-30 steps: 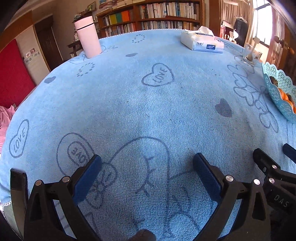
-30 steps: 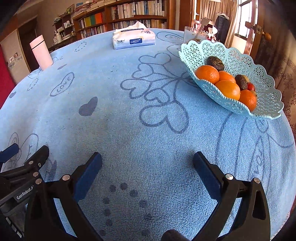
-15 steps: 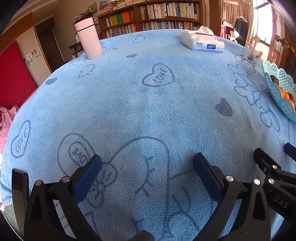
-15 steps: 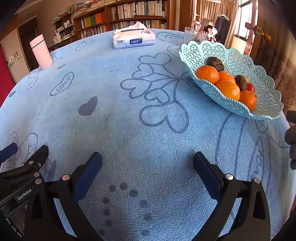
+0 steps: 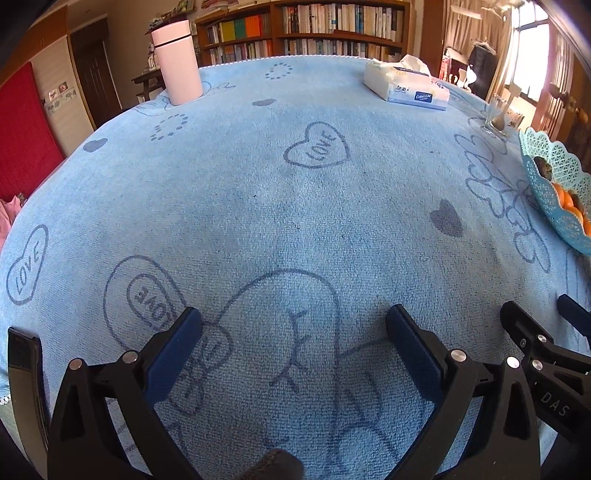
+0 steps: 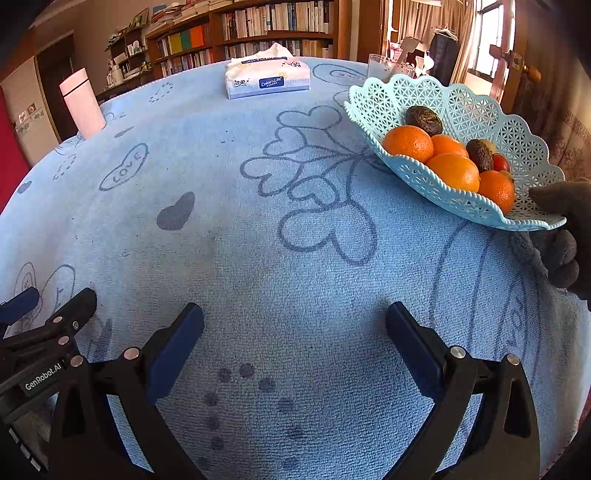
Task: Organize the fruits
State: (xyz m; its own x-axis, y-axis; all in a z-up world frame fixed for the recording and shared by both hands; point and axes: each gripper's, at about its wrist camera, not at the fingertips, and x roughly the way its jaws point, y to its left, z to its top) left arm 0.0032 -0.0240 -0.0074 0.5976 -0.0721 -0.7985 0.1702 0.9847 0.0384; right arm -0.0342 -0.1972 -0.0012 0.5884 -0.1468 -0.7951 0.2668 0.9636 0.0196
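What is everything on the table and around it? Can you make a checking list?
Surface: blue cloth with hearts covers the table.
Job's things: basket holds oranges and dark fruits; a gloved hand touches its near rim.
Clutter: tissue pack, pink flask, glass.
Grippers: left gripper open, empty; right gripper open, empty.
Cables: nothing seen.
Surroundings: bookshelves, window.
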